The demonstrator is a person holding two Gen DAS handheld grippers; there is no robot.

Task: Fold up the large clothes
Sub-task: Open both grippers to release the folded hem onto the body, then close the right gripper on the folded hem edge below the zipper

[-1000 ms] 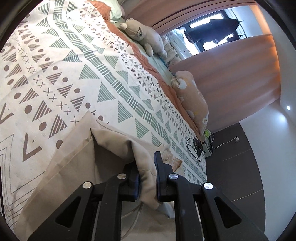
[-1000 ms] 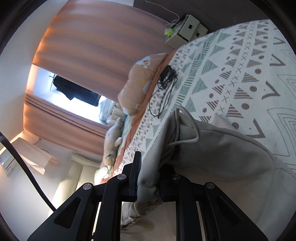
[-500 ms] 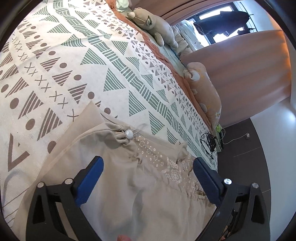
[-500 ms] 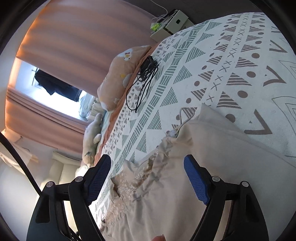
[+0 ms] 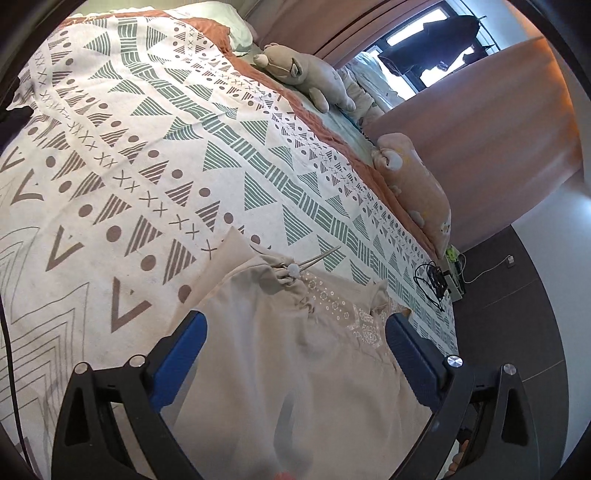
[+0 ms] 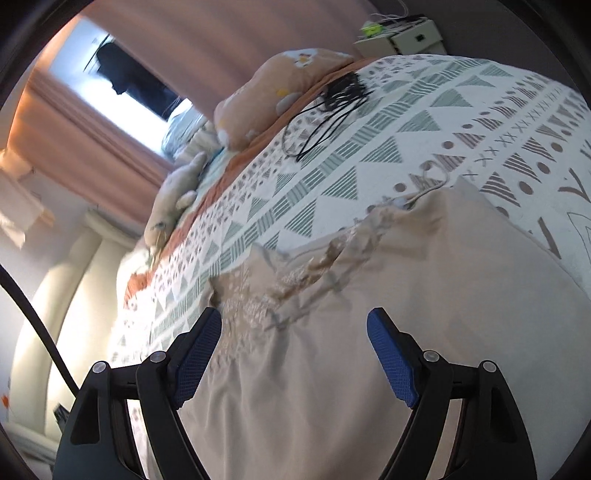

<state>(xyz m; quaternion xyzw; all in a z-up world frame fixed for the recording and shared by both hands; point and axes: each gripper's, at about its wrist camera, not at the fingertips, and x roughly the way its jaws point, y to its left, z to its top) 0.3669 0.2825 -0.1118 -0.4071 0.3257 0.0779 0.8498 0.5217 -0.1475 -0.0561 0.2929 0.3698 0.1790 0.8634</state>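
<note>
A beige garment (image 5: 317,369) with a lace-printed waistband and a drawstring (image 5: 295,267) lies spread on the patterned bedspread (image 5: 155,155). In the left wrist view my left gripper (image 5: 295,339) hovers over its near part, jaws wide open, nothing between the blue pads (image 5: 181,354). The right wrist view shows the same beige garment (image 6: 388,295) from the other side, with its drawstring (image 6: 432,184) at the far edge. Above it my right gripper (image 6: 295,350) stands open, and its blue pads (image 6: 391,358) are clear of the cloth.
Along the bed's far side lie a grey plush toy (image 5: 306,70), a peach pillow (image 5: 417,188) and a tangle of black cable (image 5: 430,277). A bedside unit (image 6: 402,35) stands past the bed corner, with pink curtains (image 5: 480,110) and a window behind. Dark floor (image 5: 517,302) borders the bed.
A second ago both grippers were shut on folds of the beige garment. Both have opened and let go, and the garment now lies flat on the bed. Both grippers have drawn back.
</note>
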